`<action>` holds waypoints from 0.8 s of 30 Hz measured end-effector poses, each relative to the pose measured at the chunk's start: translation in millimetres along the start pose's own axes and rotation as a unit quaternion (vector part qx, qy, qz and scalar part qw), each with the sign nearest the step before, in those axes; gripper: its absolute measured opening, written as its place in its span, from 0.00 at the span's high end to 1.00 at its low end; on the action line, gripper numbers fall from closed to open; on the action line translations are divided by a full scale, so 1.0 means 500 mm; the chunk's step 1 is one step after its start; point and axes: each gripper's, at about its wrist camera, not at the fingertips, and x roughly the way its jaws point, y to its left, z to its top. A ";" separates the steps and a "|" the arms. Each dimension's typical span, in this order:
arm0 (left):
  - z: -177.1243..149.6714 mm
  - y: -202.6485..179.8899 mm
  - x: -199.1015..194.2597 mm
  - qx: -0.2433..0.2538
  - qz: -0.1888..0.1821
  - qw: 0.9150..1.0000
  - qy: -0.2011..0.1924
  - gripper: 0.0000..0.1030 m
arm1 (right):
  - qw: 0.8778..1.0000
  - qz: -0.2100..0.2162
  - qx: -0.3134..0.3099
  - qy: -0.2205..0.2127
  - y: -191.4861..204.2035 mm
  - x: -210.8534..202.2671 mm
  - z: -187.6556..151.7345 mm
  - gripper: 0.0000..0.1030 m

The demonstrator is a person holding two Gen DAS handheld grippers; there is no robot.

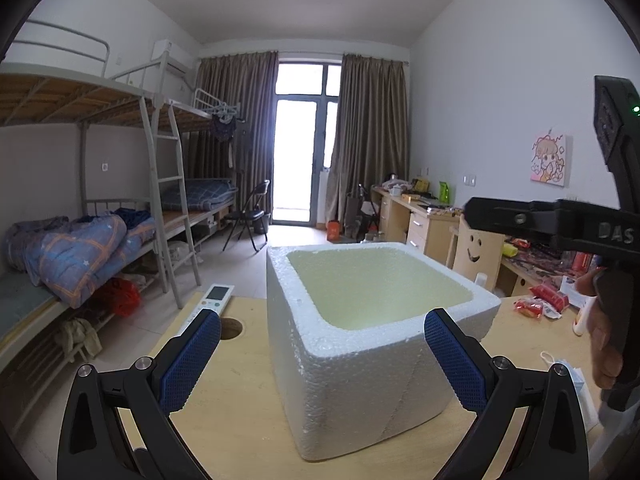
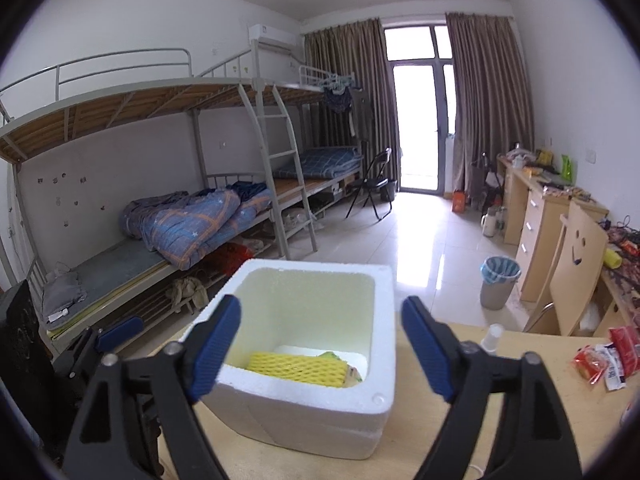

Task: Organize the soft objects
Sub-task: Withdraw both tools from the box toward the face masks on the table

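The white foam box [image 2: 304, 364] was seen standing open on the wooden table [image 2: 520, 420], and inside it, low against the near wall, a yellow foam fruit net [image 2: 296, 368] was lying with something pale green tucked just behind it. The right gripper [image 2: 322, 348] was held above the box's near rim with its jaws spread wide and nothing between the blue pads [image 2: 216, 348]. The left gripper [image 1: 322, 360] was likewise held open and empty, one pad on either side of the box's near corner.

The net was judged feather-light, squashy and springy; a gentle pinch across its middle would be enough, though a loose hold could let it slip. The box itself was judged light and crumbly, easily nudged or dented. Red snack packets [image 2: 604, 360] were left lying on the table to the right of the box.
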 end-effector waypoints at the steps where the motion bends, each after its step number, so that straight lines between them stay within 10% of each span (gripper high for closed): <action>1: 0.000 -0.002 -0.003 0.001 0.001 1.000 -0.002 0.01 | 1.000 -0.004 0.000 -0.001 0.000 -0.008 0.000 0.11; 24: -0.008 -0.031 -0.056 0.000 -0.043 0.999 -0.009 0.01 | 0.994 -0.076 0.059 -0.045 -0.049 -0.216 -0.118 0.01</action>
